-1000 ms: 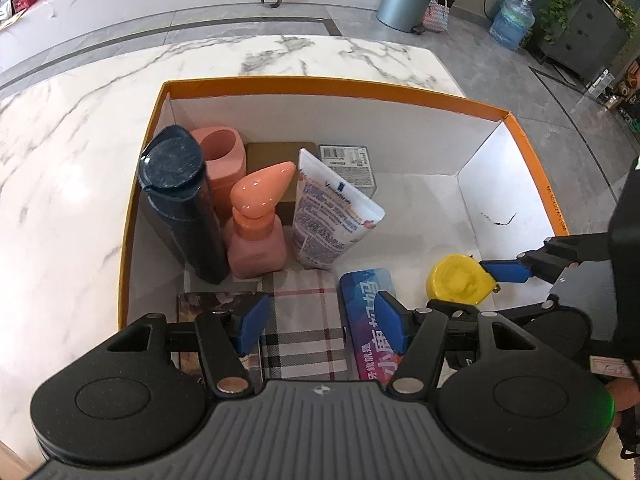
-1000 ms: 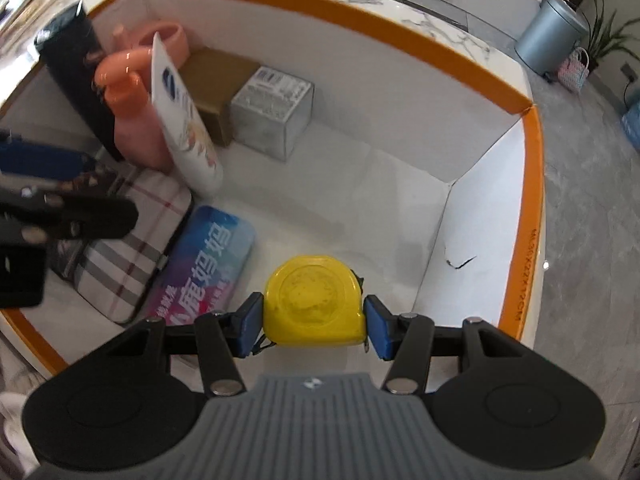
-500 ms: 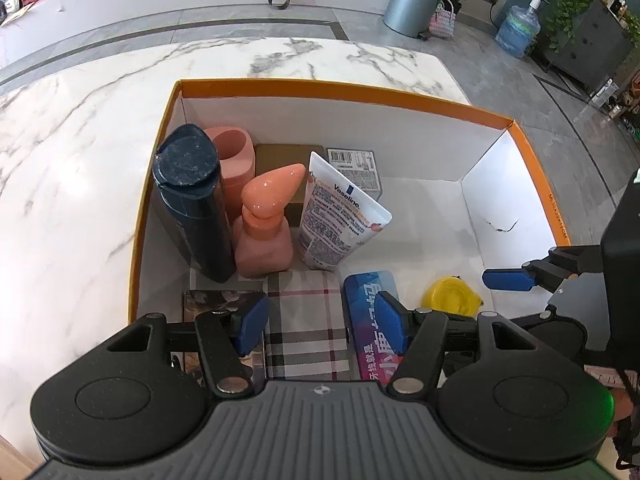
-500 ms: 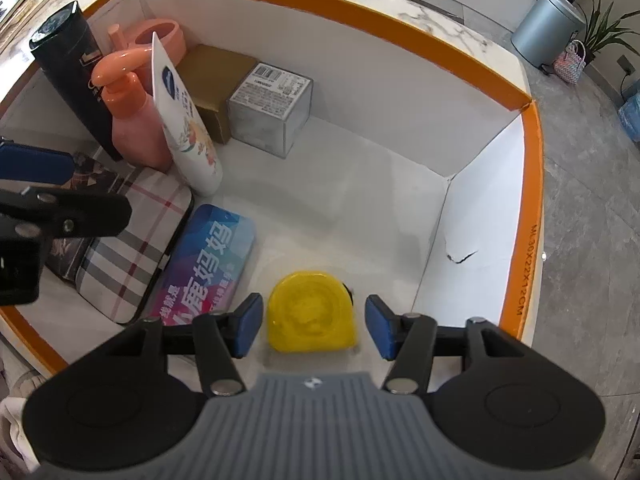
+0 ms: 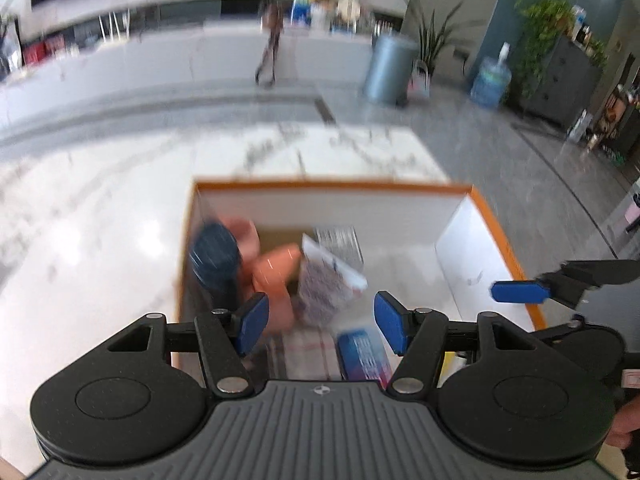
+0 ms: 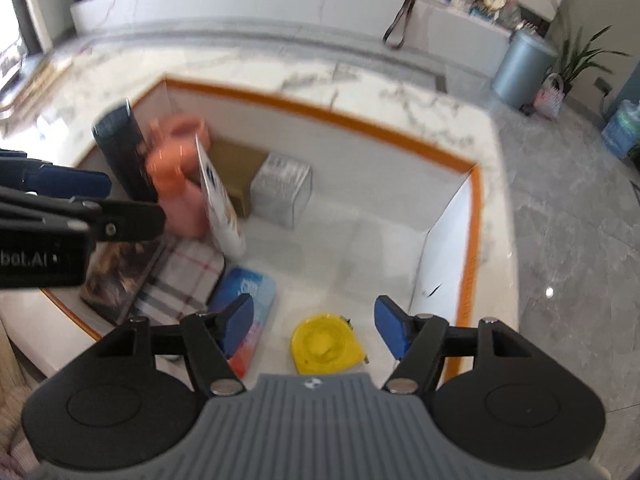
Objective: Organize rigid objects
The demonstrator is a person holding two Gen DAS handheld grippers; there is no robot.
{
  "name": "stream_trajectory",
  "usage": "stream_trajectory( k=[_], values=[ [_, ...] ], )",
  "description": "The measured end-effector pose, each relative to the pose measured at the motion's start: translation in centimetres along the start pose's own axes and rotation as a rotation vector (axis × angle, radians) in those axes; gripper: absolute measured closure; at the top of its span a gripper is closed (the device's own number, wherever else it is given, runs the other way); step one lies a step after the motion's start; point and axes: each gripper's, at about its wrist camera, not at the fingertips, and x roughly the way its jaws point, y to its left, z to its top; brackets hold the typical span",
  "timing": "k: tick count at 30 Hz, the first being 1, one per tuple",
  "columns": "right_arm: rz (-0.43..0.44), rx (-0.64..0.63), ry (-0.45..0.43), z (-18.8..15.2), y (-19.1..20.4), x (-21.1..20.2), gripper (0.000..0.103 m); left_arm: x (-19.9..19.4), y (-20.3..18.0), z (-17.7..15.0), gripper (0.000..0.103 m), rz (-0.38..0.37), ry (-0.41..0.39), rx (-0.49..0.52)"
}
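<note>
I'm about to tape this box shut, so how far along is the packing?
Mostly done, it seems. The yellow tape measure lies on the floor of the orange-rimmed box, beside the blue pack, the dark bottle and the pink pump bottle. Nothing is in hand: the right gripper has its jaws opening above the tape measure, and the left gripper is empty. Anything left outside the box is out of view.

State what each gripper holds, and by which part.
Nothing is held. The left gripper is open and empty. The right gripper is opening, clear of the yellow tape measure lying in the box.
</note>
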Motion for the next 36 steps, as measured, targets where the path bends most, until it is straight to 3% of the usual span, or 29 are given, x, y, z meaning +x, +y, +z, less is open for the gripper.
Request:
stream_trajectory(
  k=[12,14,16,18,22,29,32,36],
  values=[
    [-0.09,0.171,-0.415,-2.2,1.9,-10.1,0.032,-8.0,0.2,-0.6,0.032,0.113,-0.359,0.132],
    [-0.092,0.208,-0.487,-2.9,2.3,-11.6,0.023,-9.1,0.2,-1.1,0.031,0.117,-0.407,0.151],
    [-0.09,0.258,-0.548,-3.8,2.6,-13.0,0.022,-9.8,0.2,-1.7,0.027,0.125,-0.434,0.145],
    [-0.096,0.305,-0.59,-4.7,3.1,-14.3,0.016,-10.2,0.4,-2.3,0.013,0.13,-0.448,0.129],
    [-0.16,0.35,-0.64,-6.5,5.0,-15.3,0.012,-10.8,1.2,-4.0,0.003,0.127,-0.483,0.113],
    [-0.248,0.462,-0.644,-9.2,7.6,-14.6,0.006,-11.2,3.3,-6.6,0.0,0.15,-0.509,0.027],
    [-0.285,0.458,-0.644,-10.2,9.2,-14.0,0.004,-10.8,4.1,-6.9,0.0,0.149,-0.484,0.009],
    [-0.271,0.408,-0.625,-11.1,11.4,-13.1,0.004,-10.9,4.8,-7.7,0.0,0.15,-0.441,-0.004]
  ],
)
